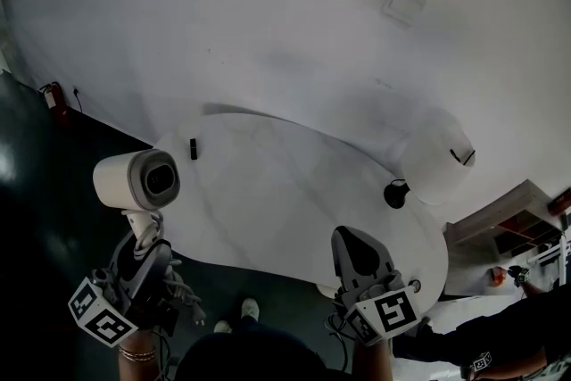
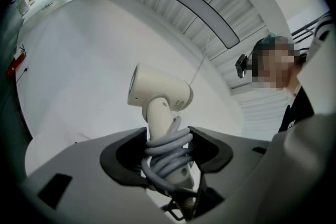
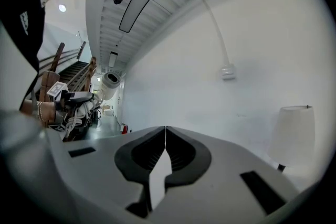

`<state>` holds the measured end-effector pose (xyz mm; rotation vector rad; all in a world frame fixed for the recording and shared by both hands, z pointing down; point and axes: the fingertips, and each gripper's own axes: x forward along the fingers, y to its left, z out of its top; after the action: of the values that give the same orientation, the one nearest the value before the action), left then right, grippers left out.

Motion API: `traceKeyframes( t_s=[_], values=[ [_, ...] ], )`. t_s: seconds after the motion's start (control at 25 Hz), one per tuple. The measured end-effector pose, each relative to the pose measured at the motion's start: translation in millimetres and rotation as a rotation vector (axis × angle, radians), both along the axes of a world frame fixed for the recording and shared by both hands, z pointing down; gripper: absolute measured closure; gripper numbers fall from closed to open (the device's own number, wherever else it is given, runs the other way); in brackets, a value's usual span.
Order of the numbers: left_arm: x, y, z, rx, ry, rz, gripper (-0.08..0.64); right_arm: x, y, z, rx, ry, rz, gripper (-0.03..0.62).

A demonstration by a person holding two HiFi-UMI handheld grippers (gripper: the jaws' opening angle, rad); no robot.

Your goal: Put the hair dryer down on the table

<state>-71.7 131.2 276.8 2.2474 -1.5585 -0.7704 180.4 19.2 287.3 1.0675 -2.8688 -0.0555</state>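
Head view: I count two tools, one hair dryer [image 1: 136, 180] and one lamp [image 1: 437, 161]. My left tool [image 1: 143, 252] holds the dryer upright, just off the left edge of the bench [image 1: 268, 192], whose middle is open.

Left gripper view: the tool is clamped on the handle, which is wrapped in the cord [image 2: 168, 152].

Right gripper view: my right tool [image 3: 165, 136] is closed, with nothing in it.

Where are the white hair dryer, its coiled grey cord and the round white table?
white hair dryer [image 1: 120, 180]: head view, barrel side.
coiled grey cord [image 2: 168, 148]: left gripper view, loops round the handle.
round white table [image 1: 285, 192]: head view, bare top.
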Motion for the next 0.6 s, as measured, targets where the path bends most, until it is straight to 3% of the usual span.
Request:
traceKeyframes(
  t_s=[0.32,0.6],
  values=[
    [-1.7,-1.1,2.9,0.004,0.005,-0.015,0.304,-7.6,-5.2,-7.5,0.019,-0.037,-0.043,0.574],
    [-2.5,-2.4,8.6,0.009,0.039,-0.022,0.304,3.8,-8.6,11.2,-0.011,0.017,-0.002,0.574]
  ],
)
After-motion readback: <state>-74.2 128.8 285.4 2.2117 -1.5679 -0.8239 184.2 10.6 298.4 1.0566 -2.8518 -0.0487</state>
